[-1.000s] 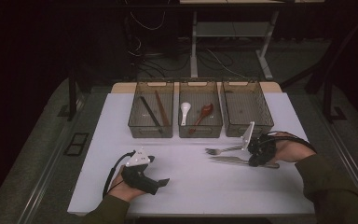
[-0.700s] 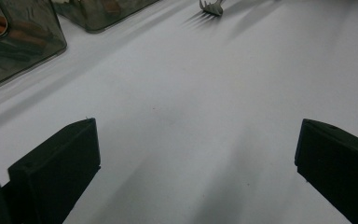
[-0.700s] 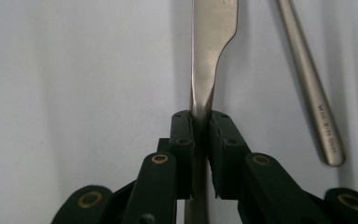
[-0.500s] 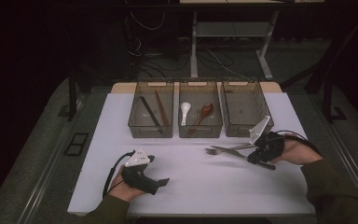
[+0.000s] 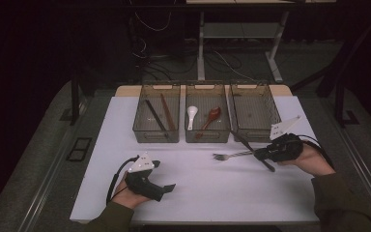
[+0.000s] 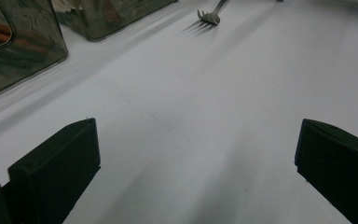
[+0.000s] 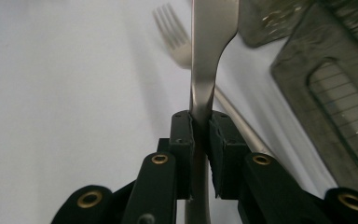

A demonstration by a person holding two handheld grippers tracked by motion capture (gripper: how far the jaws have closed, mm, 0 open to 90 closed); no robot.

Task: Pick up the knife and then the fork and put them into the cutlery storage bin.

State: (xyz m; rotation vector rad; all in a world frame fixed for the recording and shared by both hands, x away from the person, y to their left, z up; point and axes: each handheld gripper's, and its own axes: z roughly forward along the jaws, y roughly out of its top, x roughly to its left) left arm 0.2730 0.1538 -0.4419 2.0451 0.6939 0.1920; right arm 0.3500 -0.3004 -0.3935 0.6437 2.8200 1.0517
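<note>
Lifted and carried toward the right-hand bin [image 5: 253, 112] since the earlier frame, a metal utensil [image 7: 209, 60] is clamped by the right gripper [image 7: 200, 126], its long axis running straight ahead from the jaws; another fork [image 5: 229, 155] lies beyond.

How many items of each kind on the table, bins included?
bins: 3
spoons: 2
chopsticks: 2
fork: 1
metal utensil clamped in the right gripper, kind unclear: 1
Total: 9
</note>
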